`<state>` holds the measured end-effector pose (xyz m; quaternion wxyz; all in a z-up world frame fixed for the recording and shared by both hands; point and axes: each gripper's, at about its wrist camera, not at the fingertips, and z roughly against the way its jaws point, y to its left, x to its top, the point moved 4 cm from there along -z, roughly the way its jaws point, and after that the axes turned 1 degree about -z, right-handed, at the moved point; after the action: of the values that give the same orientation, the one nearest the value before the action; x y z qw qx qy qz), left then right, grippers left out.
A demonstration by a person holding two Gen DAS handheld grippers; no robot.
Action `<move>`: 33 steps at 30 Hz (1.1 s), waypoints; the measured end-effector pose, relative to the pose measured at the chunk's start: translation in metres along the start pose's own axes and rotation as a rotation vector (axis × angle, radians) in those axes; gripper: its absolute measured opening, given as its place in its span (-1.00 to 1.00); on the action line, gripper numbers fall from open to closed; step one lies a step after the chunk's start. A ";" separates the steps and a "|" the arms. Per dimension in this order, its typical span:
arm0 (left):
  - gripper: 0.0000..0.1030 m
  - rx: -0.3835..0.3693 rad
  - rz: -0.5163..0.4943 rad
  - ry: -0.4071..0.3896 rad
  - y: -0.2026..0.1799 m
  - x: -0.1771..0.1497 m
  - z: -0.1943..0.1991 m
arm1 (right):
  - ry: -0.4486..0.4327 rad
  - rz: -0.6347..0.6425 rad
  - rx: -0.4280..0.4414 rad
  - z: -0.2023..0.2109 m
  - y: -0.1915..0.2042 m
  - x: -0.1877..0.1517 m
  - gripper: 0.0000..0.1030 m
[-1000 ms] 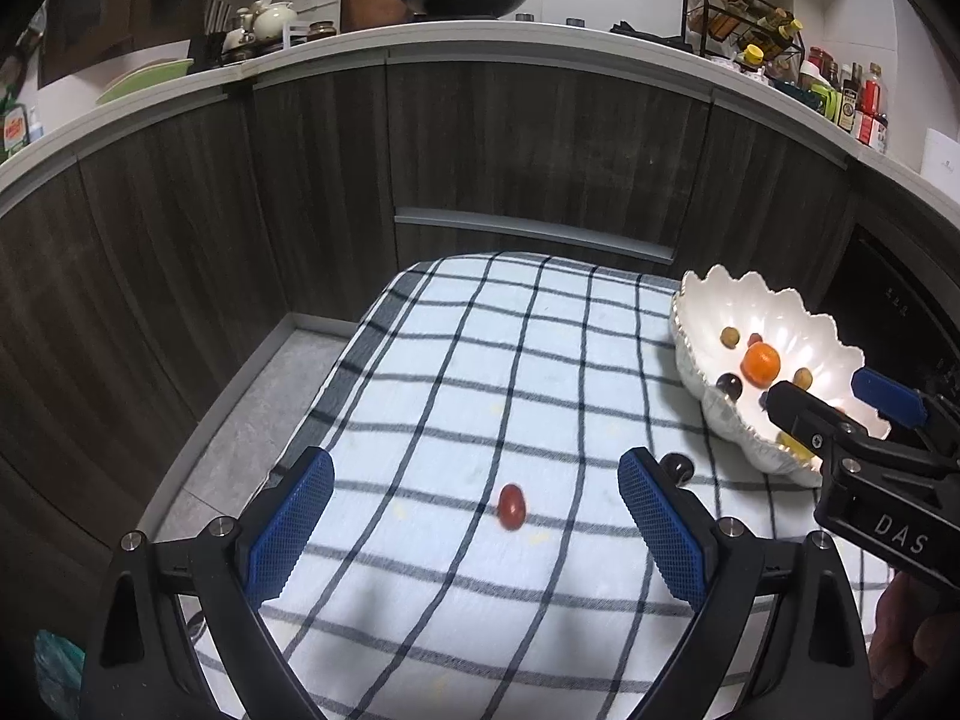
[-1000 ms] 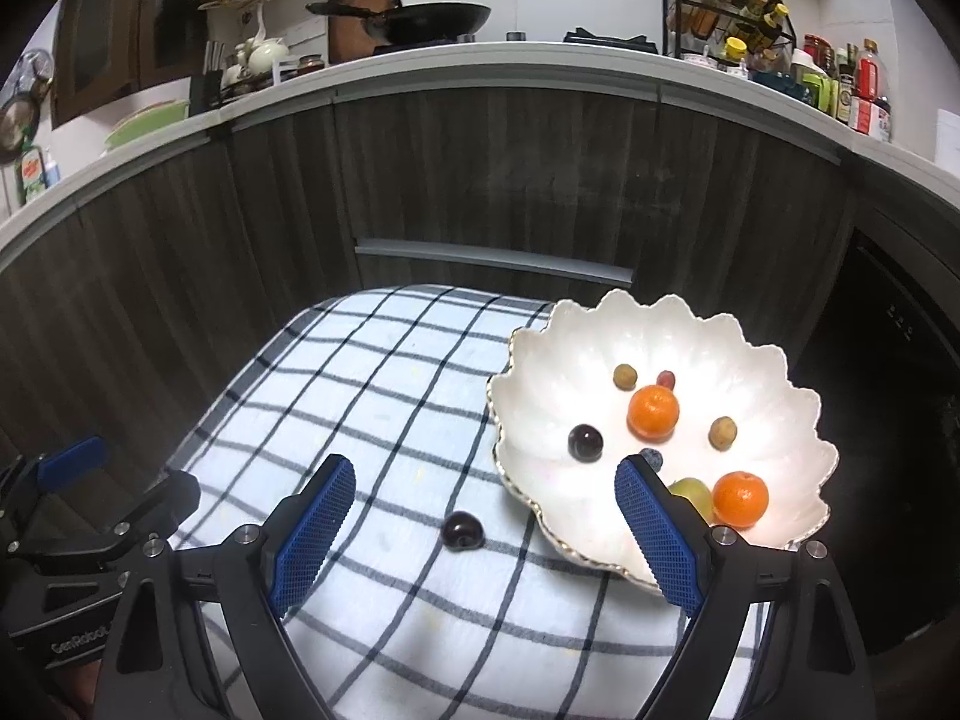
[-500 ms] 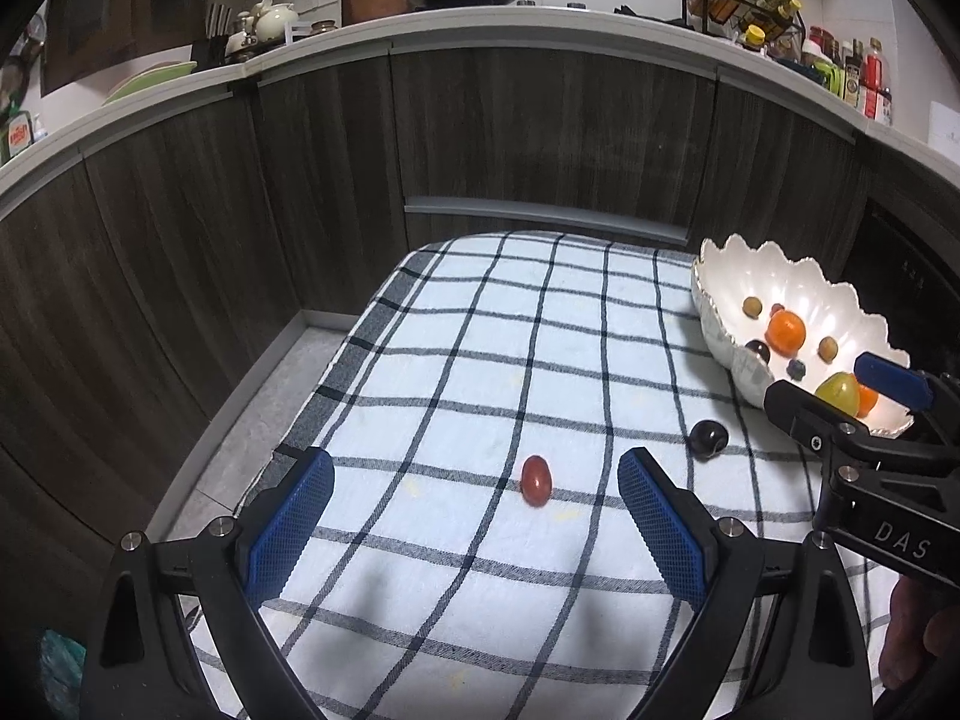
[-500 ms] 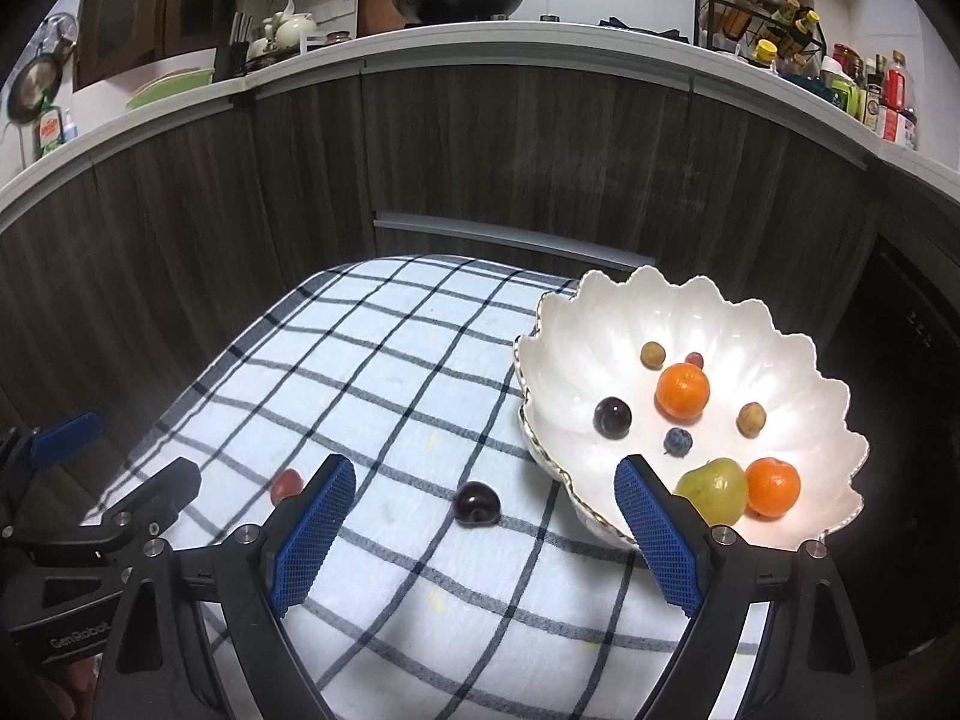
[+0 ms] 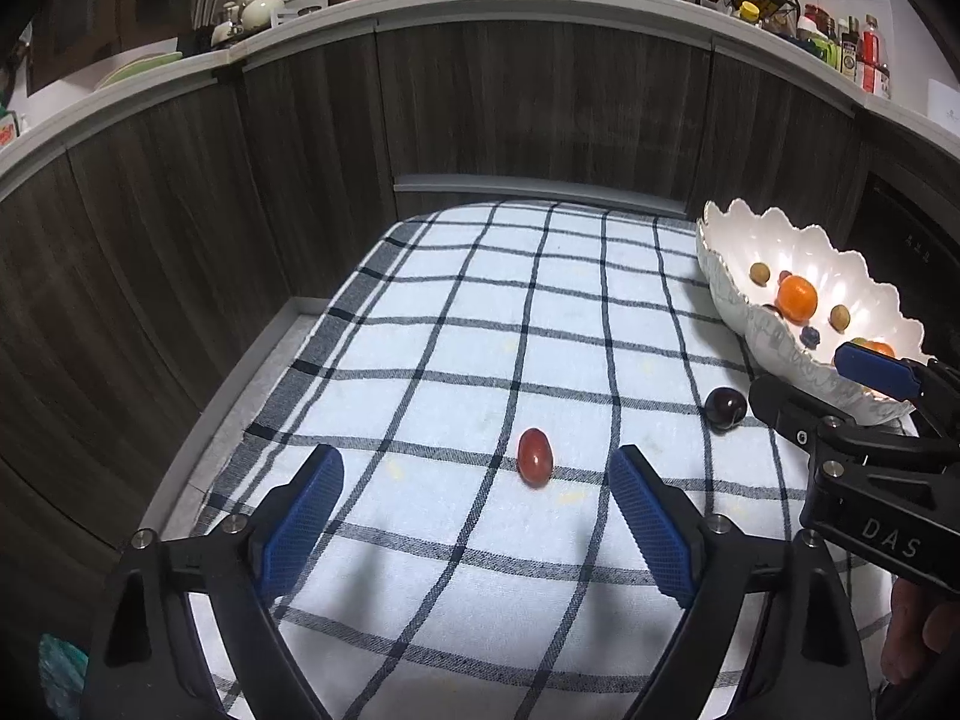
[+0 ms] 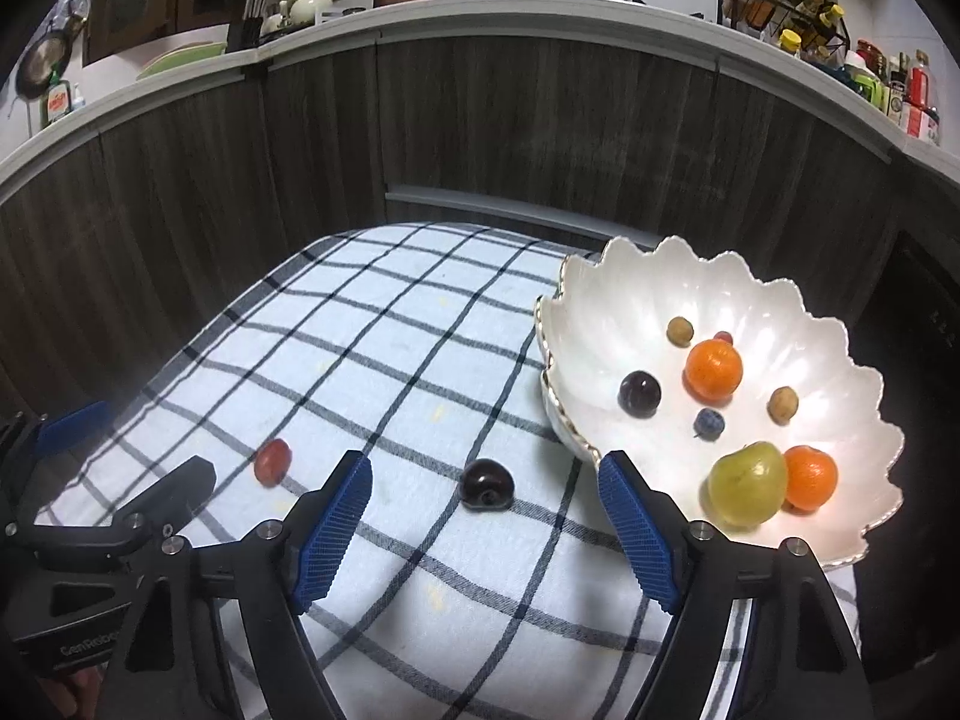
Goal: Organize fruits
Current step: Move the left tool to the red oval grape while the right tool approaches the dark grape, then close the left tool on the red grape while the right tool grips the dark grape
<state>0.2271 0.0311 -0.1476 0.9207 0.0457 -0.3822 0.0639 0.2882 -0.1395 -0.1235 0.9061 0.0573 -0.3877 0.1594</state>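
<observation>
1. Checked black-and-white cloth (image 5: 456, 324) covers the table; a scalloped white bowl (image 6: 600, 324) of fruit sits at its right.
2. Left gripper (image 5: 477, 468), jaws apart and just narrowing, frames a red grape tomato (image 5: 534, 456), untouched.
3. Right gripper (image 6: 485, 480), likewise apart and narrowing, frames a dark cherry (image 6: 486, 483) beside the bowl.

Count: 1 white scalloped bowl (image 6: 600, 324) on 1 checked cloth (image 6: 384, 324). In the bowl: 2 oranges (image 6: 713, 367), 1 green fruit (image 6: 747, 483), 1 dark cherry (image 6: 639, 393), 1 blueberry (image 6: 709, 423), 2 small tan fruits (image 6: 680, 330), 1 small red fruit (image 6: 723, 336), mostly hidden. On the cloth: 1 red cherry tomato (image 5: 534, 456), 1 loose dark cherry (image 6: 486, 483). 2 grippers in play.
</observation>
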 end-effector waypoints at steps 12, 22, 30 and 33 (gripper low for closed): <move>0.42 -0.014 -0.004 0.034 -0.002 -0.010 -0.026 | 0.048 -0.010 0.008 -0.027 0.001 -0.018 0.28; 0.33 -0.038 -0.001 0.060 -0.010 -0.012 -0.039 | 0.049 -0.011 -0.002 -0.041 -0.001 -0.017 0.22; 0.13 -0.049 0.007 0.079 -0.011 -0.013 -0.050 | 0.064 -0.009 -0.004 -0.049 0.000 -0.017 0.13; 0.05 -0.053 0.011 0.086 -0.012 -0.014 -0.053 | 0.055 -0.003 -0.016 -0.049 0.001 -0.017 0.13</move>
<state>0.2560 0.0253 -0.1946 0.9368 0.0166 -0.3442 0.0610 0.3102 -0.1321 -0.1700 0.9170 0.0461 -0.3640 0.1566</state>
